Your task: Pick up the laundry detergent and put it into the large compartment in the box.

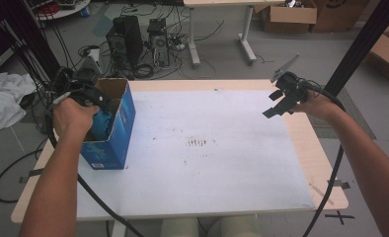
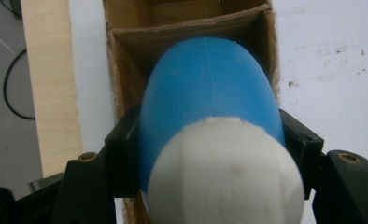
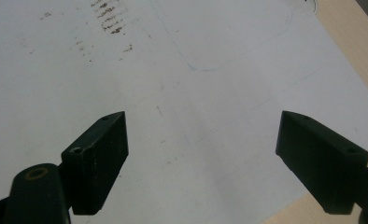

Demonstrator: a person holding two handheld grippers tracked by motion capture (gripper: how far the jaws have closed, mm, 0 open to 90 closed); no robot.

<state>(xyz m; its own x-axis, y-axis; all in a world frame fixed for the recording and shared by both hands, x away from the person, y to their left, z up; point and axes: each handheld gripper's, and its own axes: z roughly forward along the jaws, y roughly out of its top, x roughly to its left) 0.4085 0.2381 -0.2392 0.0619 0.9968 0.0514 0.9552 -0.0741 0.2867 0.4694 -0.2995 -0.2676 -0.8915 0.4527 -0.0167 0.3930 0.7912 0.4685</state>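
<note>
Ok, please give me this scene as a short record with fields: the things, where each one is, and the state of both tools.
held thing: blue bottle with white cap
left tool: shut on the bottle, over the open box
box: blue outside, brown inside, upright near the table's left edge
bottle position: partly inside the box, cap end towards the tool
right tool: open, nothing between its jaws, above the white sheet
white sheet: covers most of the table, some dark marks

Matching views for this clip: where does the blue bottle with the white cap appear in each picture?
High view: blue bottle at left, inside the open blue box, under the left hand.
Left gripper view: centre, clamped in the left claw, white cap nearest the camera.
Right gripper view: not in it.
Shared landmark: the white table sheet with brown stains.
</note>
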